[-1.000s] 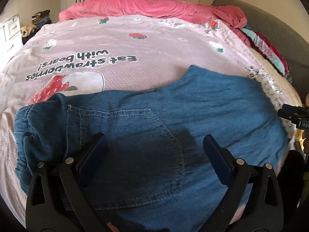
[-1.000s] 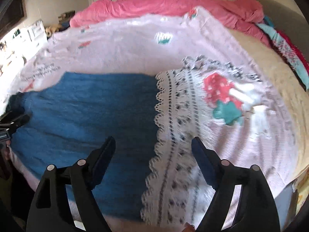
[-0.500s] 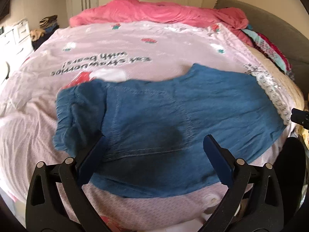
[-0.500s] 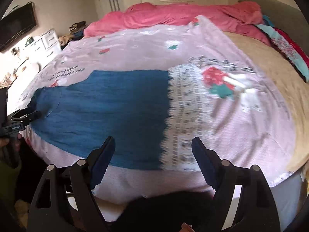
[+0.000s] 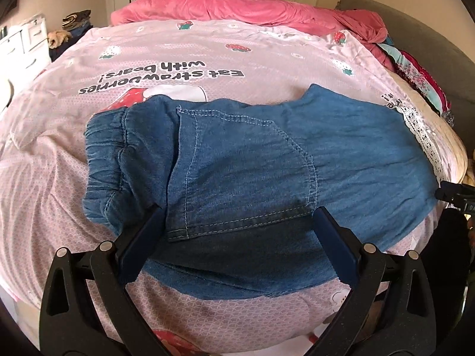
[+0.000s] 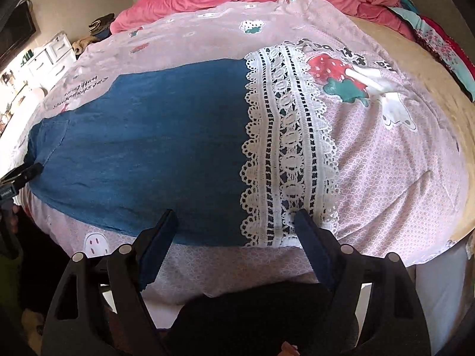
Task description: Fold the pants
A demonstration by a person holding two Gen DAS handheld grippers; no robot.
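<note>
The pants, blue denim with a white lace cuff, lie flat across the near part of the bed, on a pink strawberry-print cover. They appear already doubled leg over leg, with a back pocket facing up, so the step in hand seems to be the approach for the lengthwise fold, one end brought over the other. In the left wrist view the left hand-held gripper hovers over the near edge of the seat at about 6 o'clock, its jaws spread wide with nothing pinched; the bunched elastic waistband sits out at 9 o'clock from the pocket, just left of the left pad. In the right wrist view the right hand-held gripper is likewise open and empty, its two pads straddling the near corner where denim meets lace, at 6 o'clock in that frame. Neither tool grips cloth yet. The next move probably calls for each gripper to drop onto the near edge, close on both layers of fabric at once, then lift and carry one end across to the other, say the cuff toward the waistband at 9 o'clock. The soft cover underneath could easily get pinched along with the denim, so a shallow bite at the very edge looks wise.
</note>
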